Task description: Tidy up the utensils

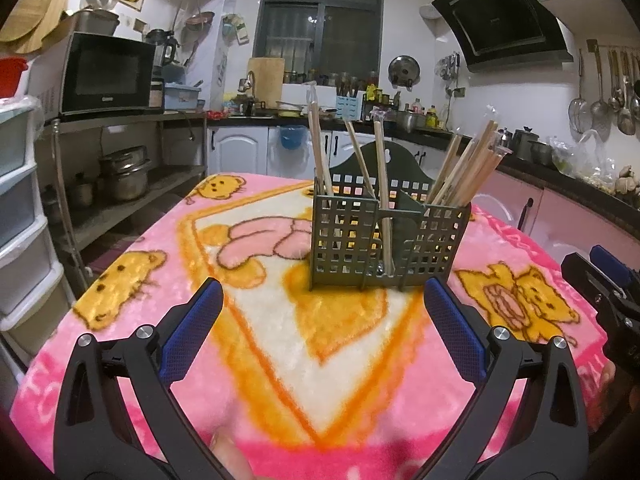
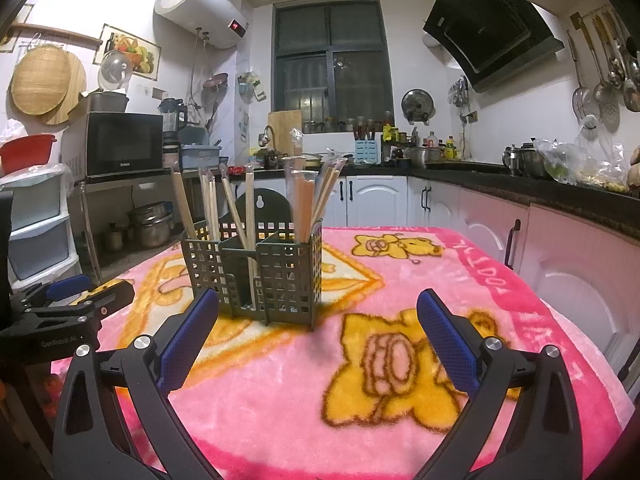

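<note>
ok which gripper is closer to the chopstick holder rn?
Left, slightly. The left gripper sits open right in front of the chopstick holder; the right gripper, also open, sits back and off to the holder's right.

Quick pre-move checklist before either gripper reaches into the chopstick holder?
1. Left gripper open, holding nothing: ok.
2. Right gripper open, holding nothing: ok.
3. Green holder upright on the pink blanket: ok.
4. Chopsticks all standing in the holder, none lying on the blanket in view: ok.
5. Chopsticks evenly sorted: not ok, the compartments look unevenly filled.
6. Path from both grippers to the holder clear: ok.
</note>
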Tool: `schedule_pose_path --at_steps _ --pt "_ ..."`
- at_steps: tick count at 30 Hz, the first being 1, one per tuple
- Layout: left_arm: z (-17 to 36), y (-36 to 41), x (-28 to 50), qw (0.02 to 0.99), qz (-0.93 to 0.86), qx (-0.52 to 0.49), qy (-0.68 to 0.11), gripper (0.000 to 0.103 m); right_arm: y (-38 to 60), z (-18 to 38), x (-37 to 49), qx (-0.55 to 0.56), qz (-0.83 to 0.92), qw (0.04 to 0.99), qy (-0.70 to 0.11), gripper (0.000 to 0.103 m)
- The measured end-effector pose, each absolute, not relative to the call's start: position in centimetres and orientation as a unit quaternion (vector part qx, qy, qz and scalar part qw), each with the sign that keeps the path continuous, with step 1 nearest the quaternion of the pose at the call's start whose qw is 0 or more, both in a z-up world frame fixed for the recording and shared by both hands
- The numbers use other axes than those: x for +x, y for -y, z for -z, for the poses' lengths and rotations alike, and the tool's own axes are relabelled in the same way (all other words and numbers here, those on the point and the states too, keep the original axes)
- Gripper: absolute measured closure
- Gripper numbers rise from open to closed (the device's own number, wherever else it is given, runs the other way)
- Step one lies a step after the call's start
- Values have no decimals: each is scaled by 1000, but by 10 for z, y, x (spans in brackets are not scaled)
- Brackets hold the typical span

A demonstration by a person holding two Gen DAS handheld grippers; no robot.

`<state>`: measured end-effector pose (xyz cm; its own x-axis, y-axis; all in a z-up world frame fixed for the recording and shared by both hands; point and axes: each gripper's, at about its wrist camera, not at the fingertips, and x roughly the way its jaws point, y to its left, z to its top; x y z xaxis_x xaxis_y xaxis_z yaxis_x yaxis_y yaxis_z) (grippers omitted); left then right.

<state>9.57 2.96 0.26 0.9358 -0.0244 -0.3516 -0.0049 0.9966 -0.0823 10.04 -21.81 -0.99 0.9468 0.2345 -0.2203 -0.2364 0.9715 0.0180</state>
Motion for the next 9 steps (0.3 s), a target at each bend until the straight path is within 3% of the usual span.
schedule_pose_path --at_steps 9 --pt "-10 -44 103 976 -1 -64 -210 10 231 4 113 3 -100 984 -148 6"
